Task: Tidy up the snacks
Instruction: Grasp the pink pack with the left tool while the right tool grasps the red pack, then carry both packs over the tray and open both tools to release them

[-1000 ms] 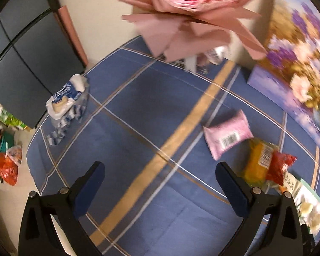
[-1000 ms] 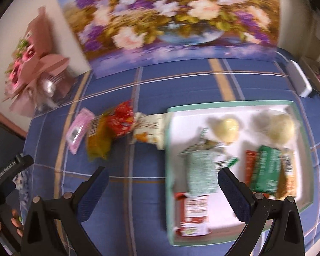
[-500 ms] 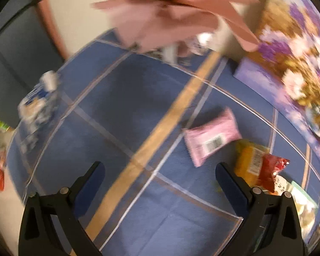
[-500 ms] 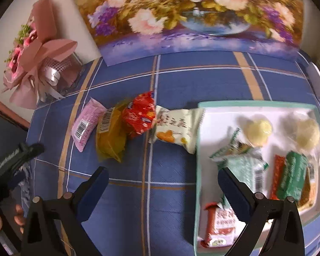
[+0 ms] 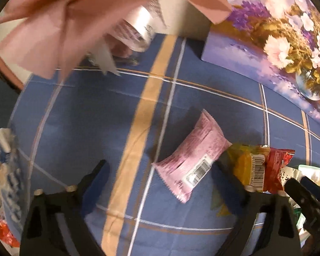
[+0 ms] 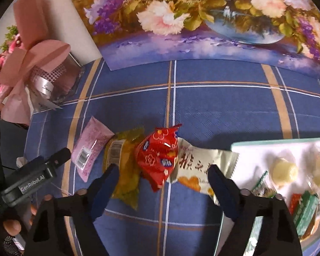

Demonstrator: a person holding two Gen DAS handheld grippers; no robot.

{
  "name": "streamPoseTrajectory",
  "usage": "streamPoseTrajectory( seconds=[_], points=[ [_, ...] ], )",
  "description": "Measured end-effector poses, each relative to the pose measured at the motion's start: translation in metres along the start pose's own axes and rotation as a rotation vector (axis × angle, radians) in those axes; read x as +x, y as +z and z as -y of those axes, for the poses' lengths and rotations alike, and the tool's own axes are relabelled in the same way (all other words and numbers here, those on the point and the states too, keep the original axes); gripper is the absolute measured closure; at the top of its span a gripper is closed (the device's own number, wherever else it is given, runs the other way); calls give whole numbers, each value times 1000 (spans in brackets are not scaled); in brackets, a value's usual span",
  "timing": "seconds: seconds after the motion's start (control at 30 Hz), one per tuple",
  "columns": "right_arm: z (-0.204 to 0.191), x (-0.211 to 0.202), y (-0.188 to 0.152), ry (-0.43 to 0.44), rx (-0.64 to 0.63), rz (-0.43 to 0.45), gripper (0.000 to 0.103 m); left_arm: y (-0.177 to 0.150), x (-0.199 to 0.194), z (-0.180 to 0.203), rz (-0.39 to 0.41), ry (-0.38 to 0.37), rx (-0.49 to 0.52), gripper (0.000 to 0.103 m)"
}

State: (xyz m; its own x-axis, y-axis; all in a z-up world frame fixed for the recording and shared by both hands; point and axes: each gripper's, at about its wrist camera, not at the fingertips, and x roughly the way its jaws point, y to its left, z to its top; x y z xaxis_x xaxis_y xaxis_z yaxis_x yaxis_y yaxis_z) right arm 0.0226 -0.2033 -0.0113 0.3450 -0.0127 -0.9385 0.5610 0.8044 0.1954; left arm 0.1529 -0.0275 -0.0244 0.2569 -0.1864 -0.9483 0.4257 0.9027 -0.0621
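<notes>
Where the tray edge ends, the cream packet overlaps it.

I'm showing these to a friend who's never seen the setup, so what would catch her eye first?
Probably the row of loose snacks on the blue plaid tablecloth: a pink crinkle-edged packet, a yellow packet, a shiny red packet and a cream wrapper with printed characters, between the open right gripper fingers. Behind stands a large flower painting, with a pink paper-wrapped bouquet at left.
</notes>
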Motion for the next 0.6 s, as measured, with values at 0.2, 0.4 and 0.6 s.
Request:
streamPoseTrajectory(
  seconds=[0.2,0.4,0.6],
  points=[
    [-1,28,9,9,5,-50,28,4,27,17,-29,-67,46,29],
    [-11,44,13,-3,-35,-53,44,4,44,29,-55,-122,52,52],
    [-11,44,12,13,-27,-40,48,2,43,33,-50,-122,20,61]
  ],
)
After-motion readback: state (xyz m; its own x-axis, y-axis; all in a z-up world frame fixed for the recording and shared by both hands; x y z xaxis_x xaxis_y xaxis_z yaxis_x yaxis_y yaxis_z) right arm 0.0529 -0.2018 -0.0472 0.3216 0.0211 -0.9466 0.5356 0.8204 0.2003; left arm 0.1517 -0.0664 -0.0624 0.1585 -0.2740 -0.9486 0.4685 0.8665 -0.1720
